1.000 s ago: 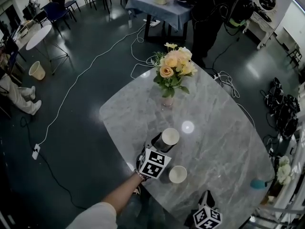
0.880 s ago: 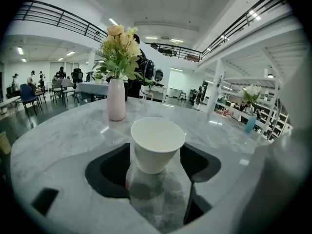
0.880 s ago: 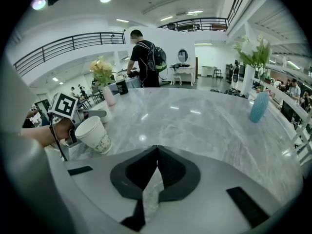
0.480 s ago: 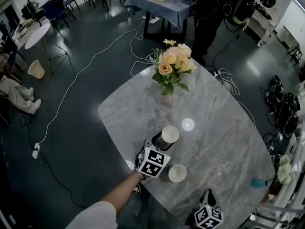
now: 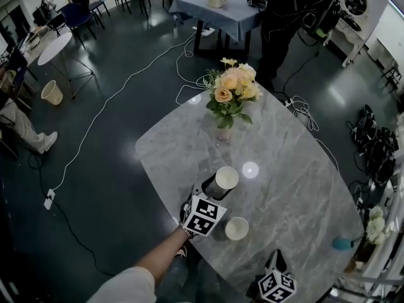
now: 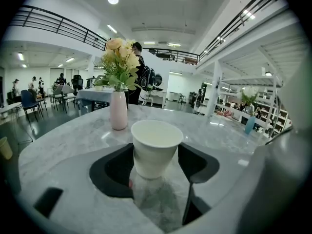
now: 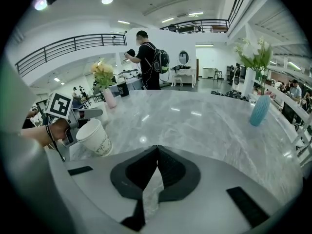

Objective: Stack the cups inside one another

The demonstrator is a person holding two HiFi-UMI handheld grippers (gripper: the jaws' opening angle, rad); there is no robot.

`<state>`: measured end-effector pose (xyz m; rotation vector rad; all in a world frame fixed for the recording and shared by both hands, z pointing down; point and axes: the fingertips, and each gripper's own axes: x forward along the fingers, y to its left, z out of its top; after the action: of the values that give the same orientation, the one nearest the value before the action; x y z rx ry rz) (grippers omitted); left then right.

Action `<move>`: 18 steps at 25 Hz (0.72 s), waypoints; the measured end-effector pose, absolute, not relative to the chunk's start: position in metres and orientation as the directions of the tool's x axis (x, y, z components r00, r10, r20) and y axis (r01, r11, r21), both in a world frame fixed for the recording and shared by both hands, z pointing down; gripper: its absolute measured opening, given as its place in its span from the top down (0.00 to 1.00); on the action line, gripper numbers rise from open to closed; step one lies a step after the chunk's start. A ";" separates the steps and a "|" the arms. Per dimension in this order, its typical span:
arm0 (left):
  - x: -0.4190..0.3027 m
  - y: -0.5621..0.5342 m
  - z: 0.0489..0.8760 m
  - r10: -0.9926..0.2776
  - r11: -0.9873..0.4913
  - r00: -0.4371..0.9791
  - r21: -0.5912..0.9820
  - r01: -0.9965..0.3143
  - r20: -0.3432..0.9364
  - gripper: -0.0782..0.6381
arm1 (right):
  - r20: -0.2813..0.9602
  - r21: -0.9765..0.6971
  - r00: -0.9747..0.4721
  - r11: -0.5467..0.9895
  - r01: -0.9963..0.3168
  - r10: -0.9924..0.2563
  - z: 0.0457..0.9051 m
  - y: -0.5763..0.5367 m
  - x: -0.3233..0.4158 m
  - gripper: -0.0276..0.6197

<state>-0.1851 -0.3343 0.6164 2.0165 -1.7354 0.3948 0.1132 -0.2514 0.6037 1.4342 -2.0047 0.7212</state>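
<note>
A white paper cup [image 5: 222,180] [image 6: 155,147] stands upright between the jaws of my left gripper [image 5: 213,188] [image 6: 156,165]. The dark pads lie against its sides, and I cannot tell whether it rests on the marble table [image 5: 297,188] or hangs just above it. A second paper cup [image 5: 237,228] [image 7: 95,138] stands on the table just right of the left gripper's marker cube. My right gripper [image 5: 273,261] [image 7: 157,155] is at the table's near edge, jaws shut together with nothing in them.
A pink vase of flowers [image 5: 230,96] [image 6: 118,111] stands farther back on the table. A small blue vase [image 5: 341,243] [image 7: 260,110] is at the right edge. A person [image 5: 284,17] stands by a cloth-covered table, and cables run over the floor.
Only the head view has shifted slightly. Both grippers and both cups keep their places on the table.
</note>
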 end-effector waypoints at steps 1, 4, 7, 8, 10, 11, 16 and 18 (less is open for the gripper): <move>-0.186 -0.333 0.615 -0.856 -0.108 0.168 0.148 -0.983 0.489 0.48 | 0.709 -0.102 -0.269 0.283 -0.954 -0.652 0.603 -0.251 0.112 0.95; -0.186 -0.327 0.609 -0.858 -0.109 0.168 0.148 -0.983 0.485 0.48 | 0.699 -0.106 -0.275 0.285 -0.953 -0.660 0.599 -0.249 0.111 0.95; -0.184 -0.319 0.600 -0.861 -0.115 0.171 0.145 -0.983 0.479 0.48 | 0.688 -0.110 -0.280 0.285 -0.952 -0.669 0.592 -0.245 0.109 0.95; -0.183 -0.316 0.596 -0.863 -0.116 0.171 0.143 -0.983 0.476 0.48 | 0.683 -0.111 -0.282 0.286 -0.952 -0.673 0.589 -0.243 0.109 0.95; -0.181 -0.310 0.590 -0.866 -0.119 0.173 0.144 -0.982 0.470 0.48 | 0.673 -0.113 -0.285 0.286 -0.952 -0.683 0.584 -0.239 0.110 0.95; -0.179 -0.307 0.587 -0.867 -0.119 0.174 0.145 -0.982 0.466 0.48 | 0.667 -0.113 -0.285 0.285 -0.952 -0.688 0.581 -0.237 0.110 0.95; -0.175 -0.291 0.572 -0.873 -0.129 0.182 0.145 -0.981 0.453 0.48 | 0.641 -0.116 -0.284 0.276 -0.954 -0.713 0.567 -0.229 0.111 0.95; -0.172 -0.285 0.568 -0.873 -0.133 0.186 0.147 -0.980 0.451 0.48 | 0.627 -0.120 -0.286 0.273 -0.954 -0.725 0.562 -0.225 0.113 0.95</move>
<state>-0.1716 -0.2846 0.5676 2.0635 -1.7390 0.3592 0.1125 -0.2254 0.5617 1.5112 -2.0964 0.6766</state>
